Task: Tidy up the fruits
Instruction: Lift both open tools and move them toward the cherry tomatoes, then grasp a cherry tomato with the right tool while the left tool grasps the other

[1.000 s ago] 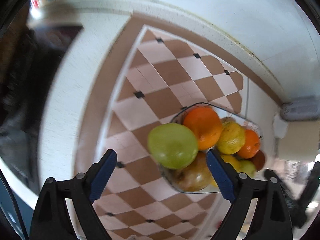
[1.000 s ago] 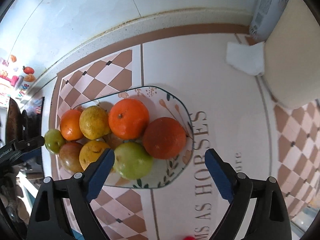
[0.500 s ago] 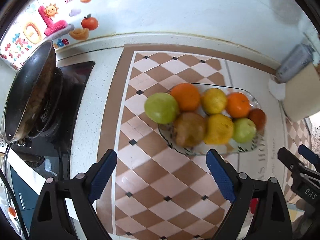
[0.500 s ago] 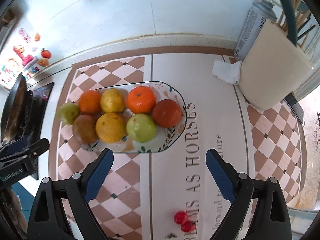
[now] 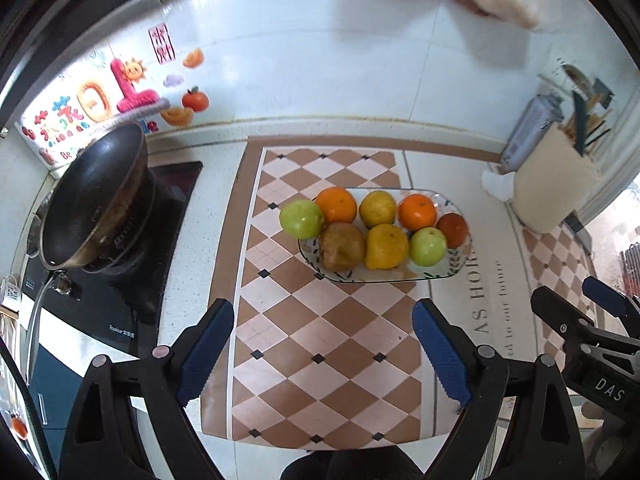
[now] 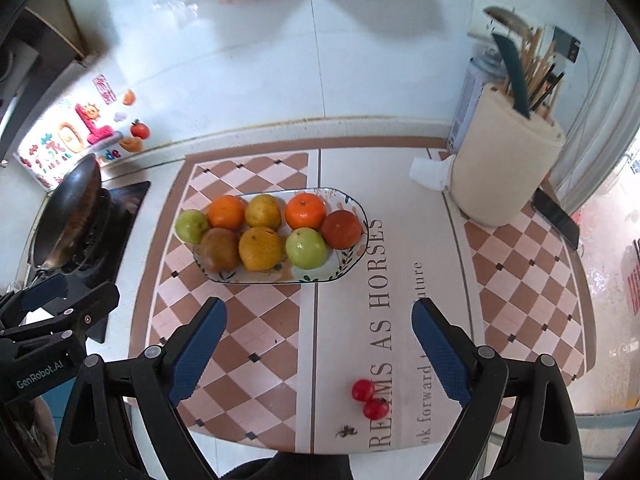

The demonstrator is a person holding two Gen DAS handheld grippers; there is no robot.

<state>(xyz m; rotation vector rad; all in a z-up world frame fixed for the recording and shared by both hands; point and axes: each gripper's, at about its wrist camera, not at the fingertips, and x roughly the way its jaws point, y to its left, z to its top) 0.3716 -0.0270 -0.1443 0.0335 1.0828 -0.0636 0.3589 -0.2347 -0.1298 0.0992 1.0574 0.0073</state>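
Checkered mat (image 6: 256, 320) is covering the counter; nearest, the left gripper (image 5: 322, 356) and right gripper (image 6: 318, 354) are hanging with jaws spread apart, gripping nothing. Beyond them the oblong floral plate (image 6: 344, 268) is lying on that mat, long axis left-right, carrying two rows of oranges, yellow and green fruits.

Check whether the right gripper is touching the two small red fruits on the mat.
Apart. The right wrist view shows the right gripper open and empty, with the two small red fruits lying on the mat between its fingers, bare mat on both sides.

Eight fruits (image 6: 260, 248), one plate (image 6: 352, 200), two cherries (image 6: 370, 399).
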